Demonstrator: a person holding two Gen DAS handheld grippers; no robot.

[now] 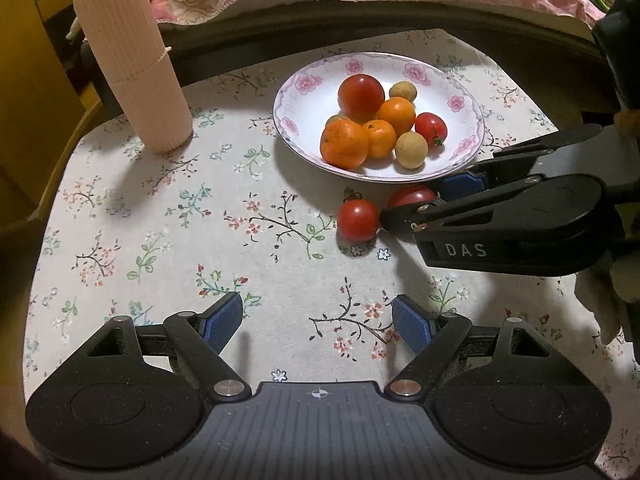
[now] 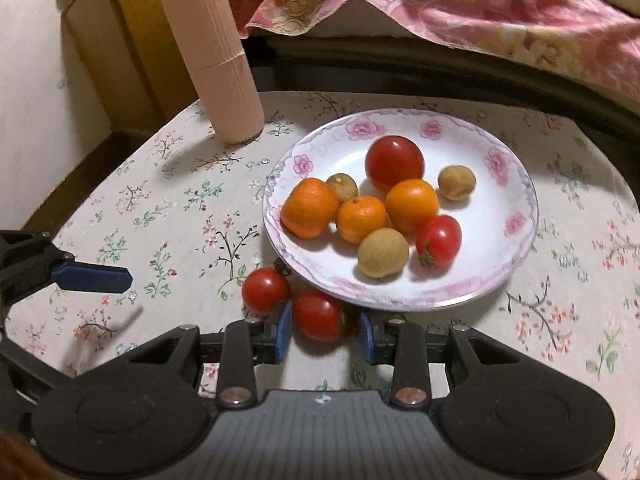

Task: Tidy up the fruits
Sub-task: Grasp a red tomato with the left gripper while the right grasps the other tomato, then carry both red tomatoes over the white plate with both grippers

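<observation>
Beside the plate's (image 2: 516,276) near rim, on the floral tabletop (image 2: 168,208): right gripper (image 2: 324,330) straddles one tomato (image 2: 318,316), pads flanking, not visibly pressing, presumably to lift it | second tomato (image 2: 265,290) just beside | left gripper (image 1: 318,320) released, empty, waiting | right wrist view alone shows the straddle.

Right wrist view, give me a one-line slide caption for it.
Right gripper fingers straddle a tomato beside the floral plate of fruit, second tomato alongside.
</observation>
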